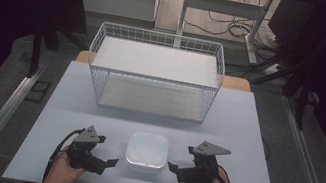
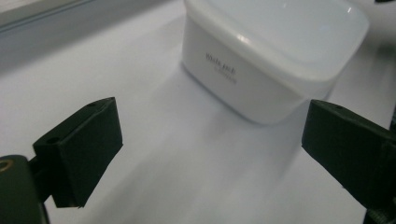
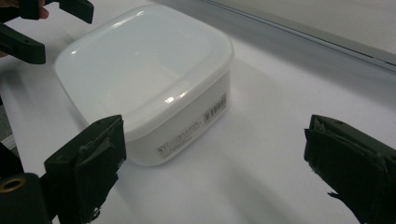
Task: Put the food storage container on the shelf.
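Table [image 1: 244, 136]: a wire basket [image 1: 154, 72] is set at the far side.
Container [image 1: 146, 152]: white, lidded, placed near the front edge, between both grippers.
Left gripper [image 1: 110, 162]: jaws spread wide, nothing held, container just ahead.
Right gripper [image 1: 172, 167]: jaws likewise wide and empty.
Risk: if gripped unevenly, the smooth container could probably be skewed or pushed away.

Glossy white plastic container [image 1: 146, 152], wire basket [image 1: 154, 70], matt table [image 1: 244, 136]
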`<state>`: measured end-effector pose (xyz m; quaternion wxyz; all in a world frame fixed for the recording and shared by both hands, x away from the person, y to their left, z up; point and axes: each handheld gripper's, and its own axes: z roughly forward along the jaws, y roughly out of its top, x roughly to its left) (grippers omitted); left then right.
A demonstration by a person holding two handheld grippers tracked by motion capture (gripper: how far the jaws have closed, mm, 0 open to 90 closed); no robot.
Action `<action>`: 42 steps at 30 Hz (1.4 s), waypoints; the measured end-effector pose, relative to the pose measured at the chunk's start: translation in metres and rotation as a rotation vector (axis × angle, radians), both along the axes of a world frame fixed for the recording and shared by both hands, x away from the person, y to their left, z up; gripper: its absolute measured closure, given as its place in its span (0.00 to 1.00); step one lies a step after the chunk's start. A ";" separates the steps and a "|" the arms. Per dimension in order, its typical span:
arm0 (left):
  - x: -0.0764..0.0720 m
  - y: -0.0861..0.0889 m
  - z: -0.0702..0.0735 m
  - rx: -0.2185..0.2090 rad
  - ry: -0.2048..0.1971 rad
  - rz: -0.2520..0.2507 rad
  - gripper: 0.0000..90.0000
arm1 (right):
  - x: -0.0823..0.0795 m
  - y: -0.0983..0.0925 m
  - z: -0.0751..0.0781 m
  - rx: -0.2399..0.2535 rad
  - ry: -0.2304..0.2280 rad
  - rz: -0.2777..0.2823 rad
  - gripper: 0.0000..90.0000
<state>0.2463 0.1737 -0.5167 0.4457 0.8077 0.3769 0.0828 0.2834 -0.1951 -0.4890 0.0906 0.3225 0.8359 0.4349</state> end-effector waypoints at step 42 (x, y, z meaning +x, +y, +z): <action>0.032 -0.032 -0.003 -0.210 0.267 -0.122 0.34 | 0.018 0.036 -0.005 0.053 0.328 0.036 0.30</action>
